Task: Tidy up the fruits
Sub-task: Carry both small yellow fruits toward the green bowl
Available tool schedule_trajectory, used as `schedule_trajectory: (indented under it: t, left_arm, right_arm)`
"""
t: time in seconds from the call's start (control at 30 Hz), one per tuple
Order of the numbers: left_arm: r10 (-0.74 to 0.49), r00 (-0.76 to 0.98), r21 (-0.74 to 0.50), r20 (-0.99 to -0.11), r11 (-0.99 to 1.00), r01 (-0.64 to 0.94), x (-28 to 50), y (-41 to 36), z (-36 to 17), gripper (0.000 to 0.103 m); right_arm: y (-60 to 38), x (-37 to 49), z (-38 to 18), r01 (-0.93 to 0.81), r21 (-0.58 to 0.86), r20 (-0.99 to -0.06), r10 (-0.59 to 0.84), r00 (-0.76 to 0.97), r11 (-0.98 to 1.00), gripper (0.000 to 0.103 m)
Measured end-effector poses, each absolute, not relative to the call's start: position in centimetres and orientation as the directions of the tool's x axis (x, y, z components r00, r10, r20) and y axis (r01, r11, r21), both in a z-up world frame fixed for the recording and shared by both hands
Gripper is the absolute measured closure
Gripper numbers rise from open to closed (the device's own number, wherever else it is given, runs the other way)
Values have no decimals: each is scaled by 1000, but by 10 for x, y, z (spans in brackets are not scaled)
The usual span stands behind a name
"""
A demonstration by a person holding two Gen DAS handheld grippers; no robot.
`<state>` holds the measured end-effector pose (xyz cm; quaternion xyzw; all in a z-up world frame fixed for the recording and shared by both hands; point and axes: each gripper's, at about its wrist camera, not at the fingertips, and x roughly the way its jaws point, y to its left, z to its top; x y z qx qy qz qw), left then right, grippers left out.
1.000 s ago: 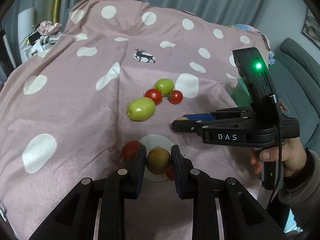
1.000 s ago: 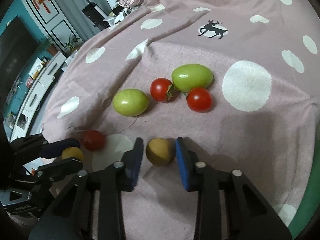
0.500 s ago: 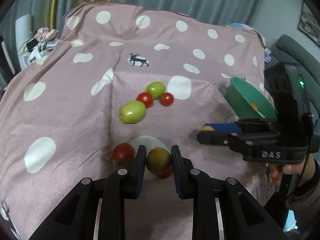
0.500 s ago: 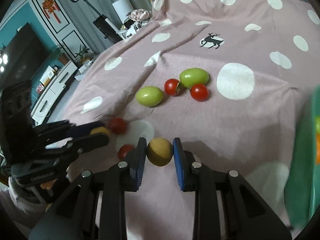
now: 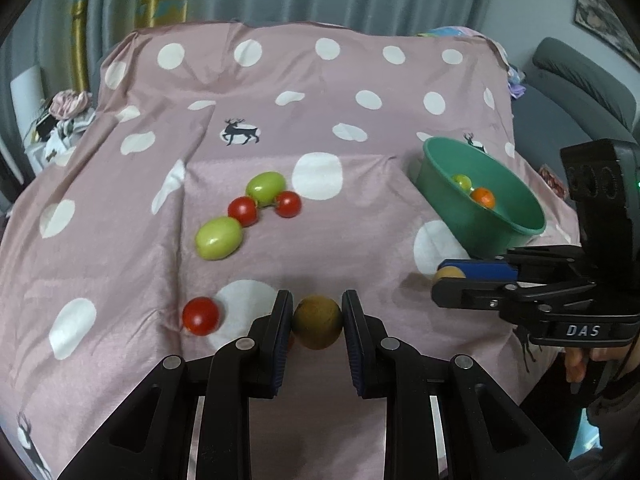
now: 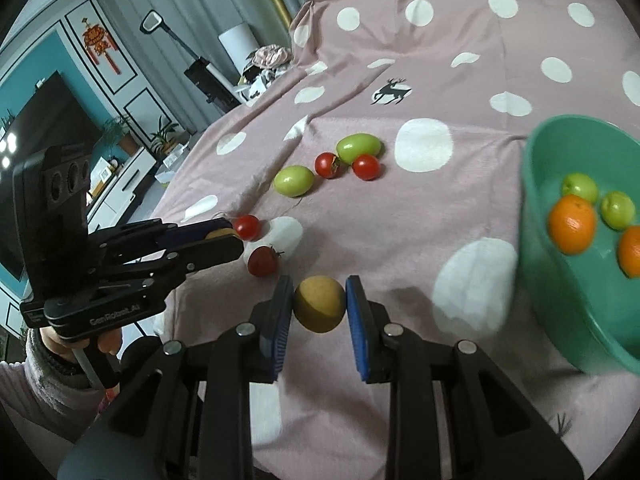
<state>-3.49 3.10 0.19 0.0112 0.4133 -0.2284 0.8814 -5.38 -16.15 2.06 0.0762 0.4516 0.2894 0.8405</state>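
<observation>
My left gripper (image 5: 317,322) is shut on a brown round fruit (image 5: 316,322) and holds it above the pink dotted cloth (image 5: 360,240). My right gripper (image 6: 319,308) is shut on a yellow-brown round fruit (image 6: 320,304), lifted left of the green bowl (image 6: 560,280). The bowl holds oranges (image 6: 572,224) and small green fruits (image 6: 618,210). On the cloth lie two green fruits (image 5: 219,238) (image 5: 265,187) and red tomatoes (image 5: 243,211) (image 5: 288,204) (image 5: 200,315). A further tomato (image 6: 262,261) shows in the right wrist view.
The bowl (image 5: 500,216) stands at the cloth's right side, with a grey sofa (image 5: 588,80) behind it. A TV cabinet (image 6: 120,184) and a pile of clothes (image 6: 268,60) lie beyond the cloth's left and far edges.
Both grippers have lifted and drawn back with their fruits. The right gripper has swung right, bringing the green bowl into full view.
</observation>
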Motion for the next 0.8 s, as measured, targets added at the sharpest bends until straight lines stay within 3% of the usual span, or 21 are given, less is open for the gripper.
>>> schedule_trajectory:
  t: [0.8]
  left_arm:
    - [-420,579,-71,-699,846,528,-28,-49,30,77]
  right_arm:
    - [-257,-74,46,-254,406,-621,469,628,878,75]
